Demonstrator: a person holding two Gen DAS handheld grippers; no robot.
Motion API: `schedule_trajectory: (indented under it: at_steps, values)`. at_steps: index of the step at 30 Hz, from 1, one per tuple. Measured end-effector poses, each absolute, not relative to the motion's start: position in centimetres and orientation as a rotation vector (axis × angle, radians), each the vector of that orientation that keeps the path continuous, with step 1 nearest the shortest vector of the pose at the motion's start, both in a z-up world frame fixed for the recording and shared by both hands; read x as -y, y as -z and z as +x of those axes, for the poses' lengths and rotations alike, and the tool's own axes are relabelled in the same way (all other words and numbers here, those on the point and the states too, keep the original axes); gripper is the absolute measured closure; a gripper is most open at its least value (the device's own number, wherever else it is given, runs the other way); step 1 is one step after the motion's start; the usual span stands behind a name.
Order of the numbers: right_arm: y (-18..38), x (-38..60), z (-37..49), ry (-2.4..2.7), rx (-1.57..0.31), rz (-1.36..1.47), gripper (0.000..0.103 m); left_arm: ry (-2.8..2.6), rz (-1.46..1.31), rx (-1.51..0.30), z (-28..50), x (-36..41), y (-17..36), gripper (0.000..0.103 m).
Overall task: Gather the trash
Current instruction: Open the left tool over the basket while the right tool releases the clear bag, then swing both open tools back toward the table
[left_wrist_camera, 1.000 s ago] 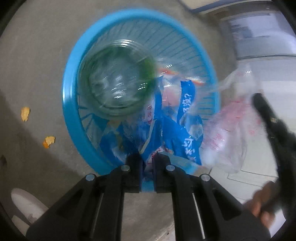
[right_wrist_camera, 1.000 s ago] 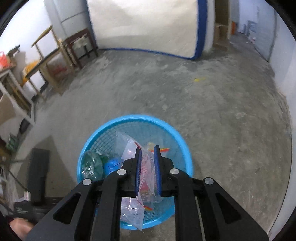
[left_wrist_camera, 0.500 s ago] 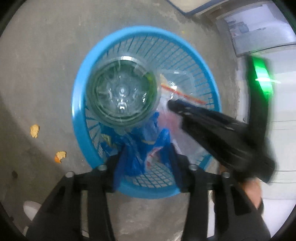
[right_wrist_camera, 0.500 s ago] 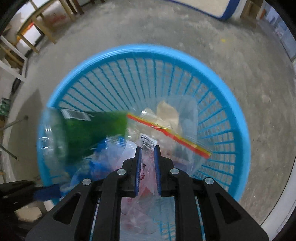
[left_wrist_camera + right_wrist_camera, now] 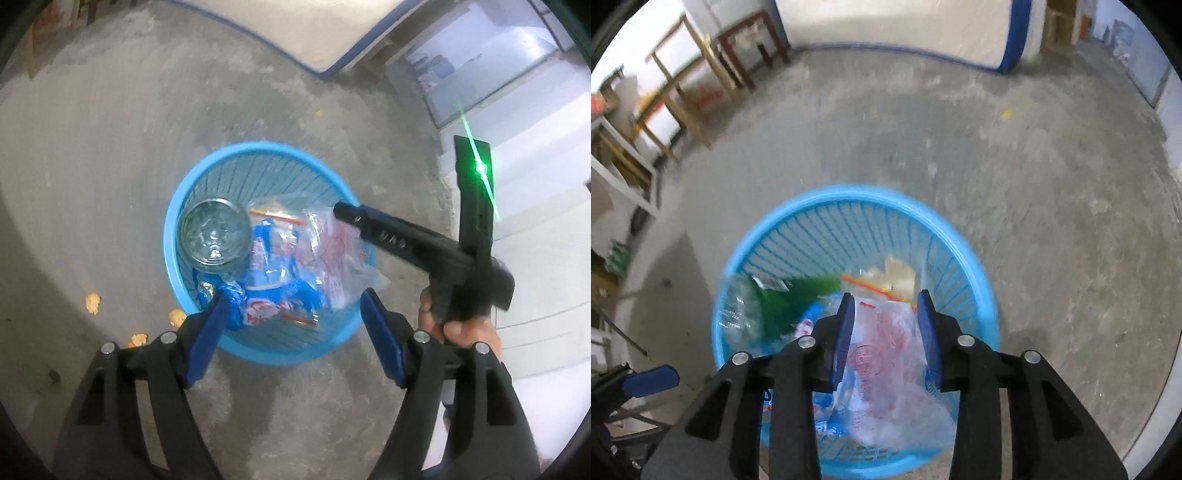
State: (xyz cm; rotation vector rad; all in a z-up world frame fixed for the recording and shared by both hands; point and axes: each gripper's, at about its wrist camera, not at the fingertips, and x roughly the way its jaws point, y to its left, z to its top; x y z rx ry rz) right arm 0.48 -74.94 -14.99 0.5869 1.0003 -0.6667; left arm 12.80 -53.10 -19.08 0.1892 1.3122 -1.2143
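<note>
A blue plastic basket (image 5: 173,258) stands on the concrete floor, also in the right wrist view (image 5: 964,254). Inside lie a green plastic bottle (image 5: 214,236) (image 5: 764,302), a blue snack wrapper (image 5: 269,295) and a clear bag with red print (image 5: 332,258) (image 5: 886,354). My left gripper (image 5: 293,301) is open and empty above the basket's near rim. My right gripper (image 5: 886,314) is open over the clear bag, which lies loose in the basket; it shows from the side in the left wrist view (image 5: 343,212).
Orange scraps (image 5: 92,302) lie on the floor left of the basket. A small yellow scrap (image 5: 1006,115) lies farther off. Wooden tables (image 5: 683,92) stand at the far left. A white mattress with blue edging (image 5: 905,29) leans at the back.
Both grippers opened and lifted back from the basket. The blue wrapper and the clear bag were let go and now lie in the basket.
</note>
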Motion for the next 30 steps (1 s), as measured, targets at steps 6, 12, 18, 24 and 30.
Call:
schedule_trajectory:
  at_steps: [6,12,18,24,30]
  values:
    - [11.9,73.9,-3.4,0.660,-0.909,0.686,0.075,1.301,0.192,-1.181,10.3,49.8,13.7,0.033]
    - [13.2,73.3,-4.9,0.632,-0.959,0.784,0.075,1.390,0.283,-1.031,6.3,44.1,7.1,0.027]
    - [13.6,72.2,-1.4,0.565,-0.993,0.701,0.028,1.378,0.317,-0.933,5.1,36.3,2.7,0.023]
    - [19.3,71.1,4.4,0.527,-1.278,0.521,0.025,1.248,0.252,-0.856,6.5,27.8,0.0,0.023]
    - [25.7,71.0,8.2,0.539,-1.488,0.470,0.031,1.189,0.191,-0.812,6.5,21.9,-1.5,0.022]
